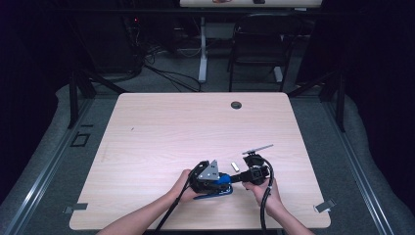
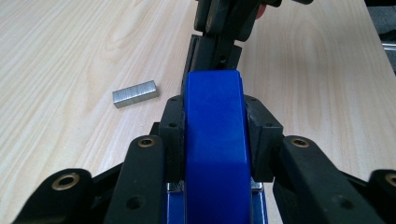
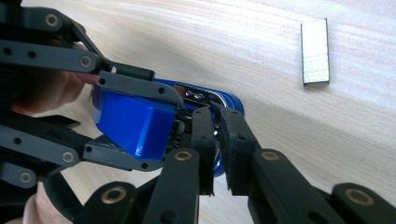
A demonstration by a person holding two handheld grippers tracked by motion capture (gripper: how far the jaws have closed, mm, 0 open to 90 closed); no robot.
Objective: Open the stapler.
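Observation:
A blue stapler [image 1: 224, 179] lies near the table's front edge, and my left gripper [image 1: 218, 180] is shut across its top cover [image 2: 215, 135], a pad on each side. My right gripper [image 1: 238, 178] meets it nose to nose from the right. In the right gripper view its jaws [image 3: 218, 128] stand almost together, with a thin slit between them, and their tips pinch the shiny metal staple channel [image 3: 201, 95] at the stapler's [image 3: 133, 123] front. A silver strip of staples [image 1: 234, 166] [image 2: 134, 94] [image 3: 315, 51] rests loose on the wood just behind both grippers.
The light wooden table [image 1: 195, 122] has a round cable hole [image 1: 236, 105] near its far edge. A dark chair [image 1: 259, 44] and cables stand on the floor beyond it. Both forearms come in over the front edge.

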